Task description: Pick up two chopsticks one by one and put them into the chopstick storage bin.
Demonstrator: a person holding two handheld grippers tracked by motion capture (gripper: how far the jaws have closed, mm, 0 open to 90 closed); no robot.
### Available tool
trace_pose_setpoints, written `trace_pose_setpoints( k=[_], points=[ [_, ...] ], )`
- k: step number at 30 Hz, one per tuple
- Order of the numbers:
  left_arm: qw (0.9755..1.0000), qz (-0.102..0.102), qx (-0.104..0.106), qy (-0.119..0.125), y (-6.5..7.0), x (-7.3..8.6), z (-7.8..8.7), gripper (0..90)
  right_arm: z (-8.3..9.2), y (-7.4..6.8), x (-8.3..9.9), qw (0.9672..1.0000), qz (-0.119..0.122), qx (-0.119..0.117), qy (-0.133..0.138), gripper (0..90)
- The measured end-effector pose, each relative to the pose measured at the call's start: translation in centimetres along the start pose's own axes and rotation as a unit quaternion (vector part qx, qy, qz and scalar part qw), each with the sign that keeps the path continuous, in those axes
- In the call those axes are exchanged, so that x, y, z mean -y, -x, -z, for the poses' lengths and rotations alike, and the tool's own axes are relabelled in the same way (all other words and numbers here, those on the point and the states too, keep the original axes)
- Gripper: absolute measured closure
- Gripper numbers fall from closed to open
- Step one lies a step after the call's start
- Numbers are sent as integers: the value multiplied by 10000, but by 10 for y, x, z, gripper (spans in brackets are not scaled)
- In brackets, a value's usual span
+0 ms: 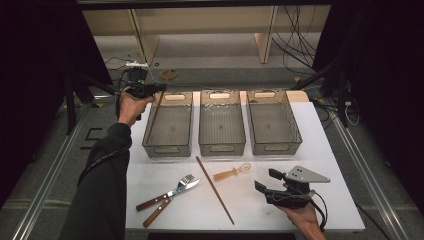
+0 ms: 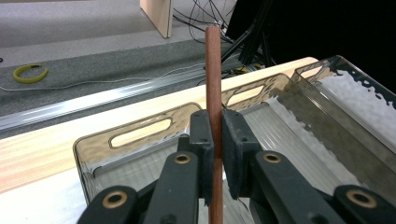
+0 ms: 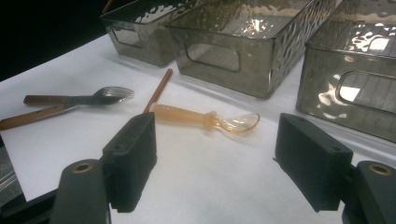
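Chopstick (image 2: 213, 84), brown and slender, stands clamped between the pads of my left gripper (image 1: 161, 88), which I hold above the far left corner of the table (image 1: 340, 200). In the left gripper view the stick rises upright through the narrow gap of the jaws, its round top end well above the pads and its lower end running out of the bottom of the picture. From the high view the same stick slants down from the gripper into the left bin (image 1: 169, 125), its lower end near that bin's left wall; whether the tip touches the floor of the bin I cannot tell.

Beside that bin stand two more of the same smoky, see-through kind, the middle bin (image 1: 222, 123) and the right bin (image 1: 273, 121), all three in a row along the far half of the white tabletop, each with a slot handle at either end.

On the near half lies a second chopstick (image 1: 214, 189), set slantwise from just below the middle bin toward the table's near edge. Just right of its upper end rests an amber plastic spoon (image 3: 205, 119), bowl to the right. To the left lie a fork (image 1: 172, 192) and a knife (image 1: 159, 211), both with wooden handles, crossed over each other.

My right gripper (image 1: 265, 181) waits low over the near right of the table, jaws wide apart with nothing between them, pointed toward the spoon.
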State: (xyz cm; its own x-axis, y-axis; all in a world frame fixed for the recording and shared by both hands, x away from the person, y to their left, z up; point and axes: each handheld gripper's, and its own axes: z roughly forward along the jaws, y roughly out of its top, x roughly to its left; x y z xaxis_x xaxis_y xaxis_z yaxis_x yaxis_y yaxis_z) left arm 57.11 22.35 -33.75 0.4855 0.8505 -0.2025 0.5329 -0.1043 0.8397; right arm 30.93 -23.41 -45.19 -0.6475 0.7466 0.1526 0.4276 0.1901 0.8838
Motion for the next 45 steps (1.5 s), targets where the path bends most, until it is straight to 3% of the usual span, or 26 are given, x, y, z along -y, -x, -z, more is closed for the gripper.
trace_pose_setpoints(
  k=[13,20,26,28,30,33,36,39,45],
  points=[
    [9999,-56,-142,47,-5,14,-10,827,1,-1,0,10000,-16,-5,9,300],
    [9997,-145,-184,-117,-6,27,-19,825,0,-1,0,10000,-37,-9,5,300],
    [9995,-63,-103,-303,-6,34,-24,813,0,-1,0,10000,-37,-16,2,300],
    [9996,-19,-61,-258,-6,35,-24,787,0,-1,0,10000,-39,-15,5,301],
    [9995,26,-68,-300,-5,36,-23,703,1,-1,0,10000,-40,-14,5,300],
    [9995,69,79,-285,-1,37,-17,640,1,-1,0,10000,-31,-12,7,300],
    [9989,-142,327,-311,9,37,-7,536,1,0,0,10000,-27,-6,8,301],
    [9967,-490,476,-435,25,38,4,461,1,0,0,10000,-30,-5,20,301],
    [9891,-1036,808,-667,55,44,19,372,0,-1,0,10000,-14,-16,2,300]
  ],
)
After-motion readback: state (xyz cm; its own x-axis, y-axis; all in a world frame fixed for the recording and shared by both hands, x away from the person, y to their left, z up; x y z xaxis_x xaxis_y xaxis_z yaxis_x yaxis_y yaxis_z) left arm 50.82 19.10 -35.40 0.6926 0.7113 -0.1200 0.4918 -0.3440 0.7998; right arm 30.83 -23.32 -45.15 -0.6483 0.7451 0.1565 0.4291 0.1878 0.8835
